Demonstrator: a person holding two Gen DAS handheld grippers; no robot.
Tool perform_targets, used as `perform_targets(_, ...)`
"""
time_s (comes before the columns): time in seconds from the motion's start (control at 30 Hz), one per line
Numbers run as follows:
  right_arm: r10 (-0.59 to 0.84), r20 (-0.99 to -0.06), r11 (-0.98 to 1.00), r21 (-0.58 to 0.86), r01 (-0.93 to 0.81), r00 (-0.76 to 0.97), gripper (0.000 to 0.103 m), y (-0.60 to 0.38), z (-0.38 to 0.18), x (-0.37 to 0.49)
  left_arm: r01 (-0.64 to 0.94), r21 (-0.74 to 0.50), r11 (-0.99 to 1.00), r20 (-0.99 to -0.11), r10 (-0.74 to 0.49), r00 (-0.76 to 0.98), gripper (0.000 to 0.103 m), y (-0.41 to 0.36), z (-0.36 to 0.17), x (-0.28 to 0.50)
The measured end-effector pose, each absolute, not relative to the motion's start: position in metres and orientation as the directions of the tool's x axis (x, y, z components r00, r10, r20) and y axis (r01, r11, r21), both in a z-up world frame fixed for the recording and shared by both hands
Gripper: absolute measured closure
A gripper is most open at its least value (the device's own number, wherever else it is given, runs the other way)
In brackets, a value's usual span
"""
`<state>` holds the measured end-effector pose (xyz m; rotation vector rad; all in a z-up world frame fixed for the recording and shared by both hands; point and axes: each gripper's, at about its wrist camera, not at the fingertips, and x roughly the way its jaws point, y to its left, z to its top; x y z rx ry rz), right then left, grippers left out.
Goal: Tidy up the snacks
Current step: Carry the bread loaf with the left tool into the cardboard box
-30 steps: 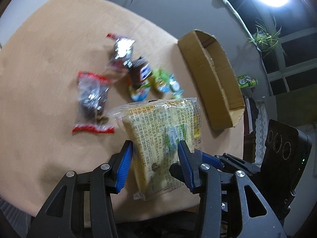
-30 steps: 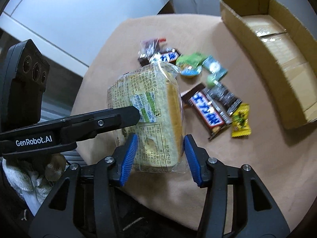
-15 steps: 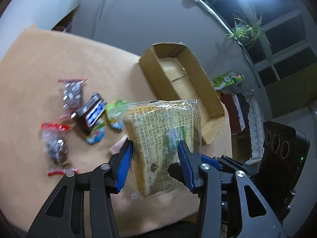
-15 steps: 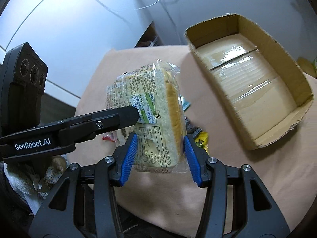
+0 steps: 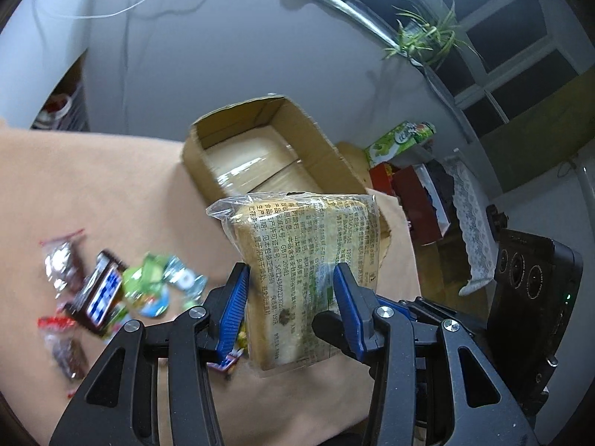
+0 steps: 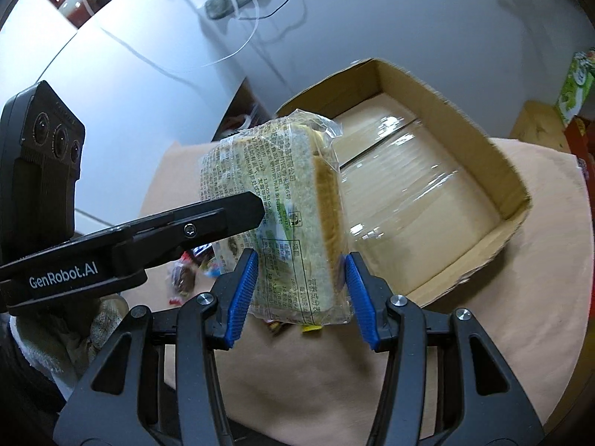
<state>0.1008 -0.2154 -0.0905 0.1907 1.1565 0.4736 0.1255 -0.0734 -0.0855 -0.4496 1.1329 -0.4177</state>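
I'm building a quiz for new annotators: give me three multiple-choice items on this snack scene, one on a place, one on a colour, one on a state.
1. Where is the bagged bread?
A) in the box
B) in the air, clamped
C) flat on the table

2. What colour are the pads?
A) blue
B) red
C) yellow

3. What is in the cardboard box?
A) candy
B) bread
C) no snacks

B: the left gripper and right gripper both clamp it above the table.
A: both views show blue.
C: only its taped floor shows.
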Motion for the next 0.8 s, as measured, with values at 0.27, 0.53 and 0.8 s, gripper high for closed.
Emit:
perform_targets(0.27,0.409,-0.842,0.912,0.363,-0.193,0.352,0.052,-0.248,-0.091,0.120,0.147,-0.536,0.832,-0.762,-0.551,0.340,0.059,-0.110,-0.087,0.152)
perform_targets(0.53,0.380,-0.856,0.925,0.356,-0.134,0.350,0.052,-0.267,-0.108,0.138,0.167,-0.526,0.834,-0.775,-0.551,0.310,0.059,-0.136,-0.098,0.170)
perform_targets(0.8,0.348,-0.864,0.937,0.333,-0.104,0.365,0.051,-0.275,-0.115,0.148,0.162,-0.507,0.847,-0.798,-0.532,0.283,0.059,-0.147,-0.109,0.176)
